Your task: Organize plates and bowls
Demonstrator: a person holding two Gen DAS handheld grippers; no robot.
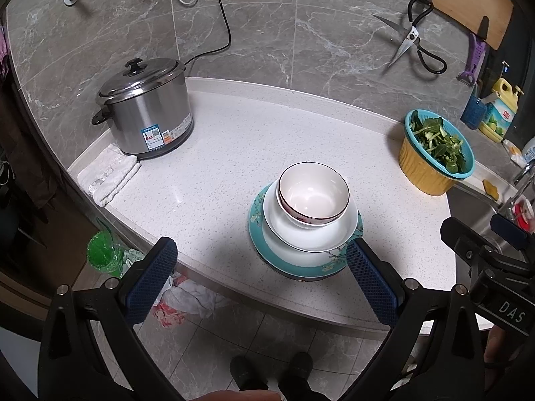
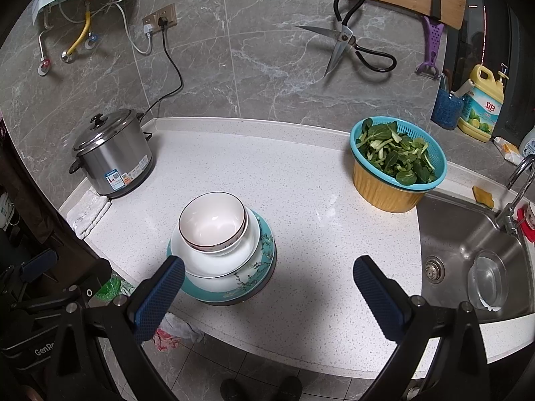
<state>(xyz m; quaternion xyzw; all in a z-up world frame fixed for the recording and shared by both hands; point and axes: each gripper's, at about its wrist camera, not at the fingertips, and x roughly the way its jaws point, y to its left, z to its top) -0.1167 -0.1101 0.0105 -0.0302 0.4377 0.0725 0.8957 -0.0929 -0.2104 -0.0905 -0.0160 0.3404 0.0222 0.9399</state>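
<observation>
I hold my left gripper point(image 1: 260, 279) and right gripper point(image 2: 269, 292) wide apart, both empty, just short of the stack. The small bowl point(image 1: 312, 193) nests in a white bowl point(image 1: 311, 230) on the teal plate point(image 1: 294, 262), largest lowest for stability. Beyond the stack: rice cooker point(image 1: 147, 107), vegetable basket point(image 1: 434, 157).

A home kitchen: a speckled white stone countertop point(image 2: 301, 180) meets grey marble-look wall tiles point(image 2: 267, 50). A stainless steel sink point(image 2: 468, 230), steel rice cooker point(image 2: 112, 157) and hanging black-handled scissors point(image 2: 347, 38) show it.
</observation>
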